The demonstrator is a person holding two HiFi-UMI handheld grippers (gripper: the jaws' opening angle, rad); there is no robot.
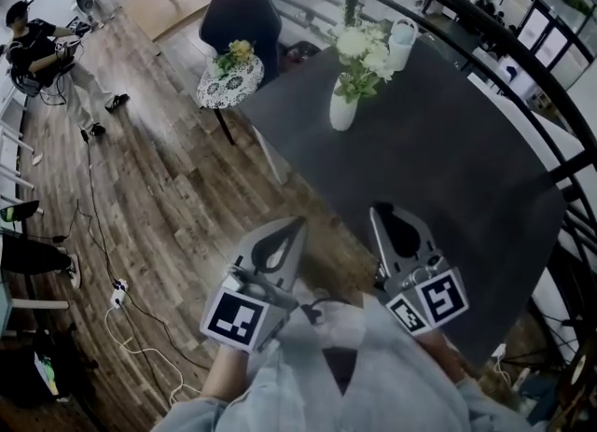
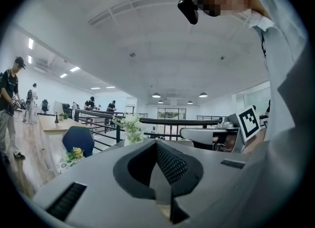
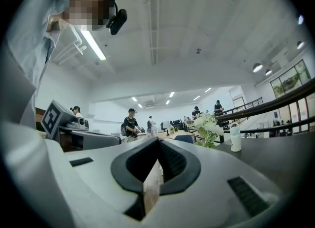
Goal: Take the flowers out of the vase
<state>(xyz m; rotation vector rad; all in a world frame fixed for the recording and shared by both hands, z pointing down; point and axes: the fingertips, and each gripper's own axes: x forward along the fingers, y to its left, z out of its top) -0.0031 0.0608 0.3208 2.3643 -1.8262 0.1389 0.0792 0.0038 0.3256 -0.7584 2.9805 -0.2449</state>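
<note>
Dark table (image 1: pixel 448 169) beside open wooden floor (image 1: pixel 168 188), flowers (image 1: pixel 364 52) standing in the white vase (image 1: pixel 343 111).
Head view: the vase sits by the table's far-left edge, well apart from left gripper (image 1: pixel 299 221) and right gripper (image 1: pixel 376 208). Left gripper view: jaws together, empty. Right gripper view: likewise.

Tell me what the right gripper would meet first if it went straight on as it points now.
Likely nothing close: the right gripper, fingers shut, points level across the dark table, and in its own view the flowers sit right of its line. It may pass just beside them; depth is unclear.
</note>
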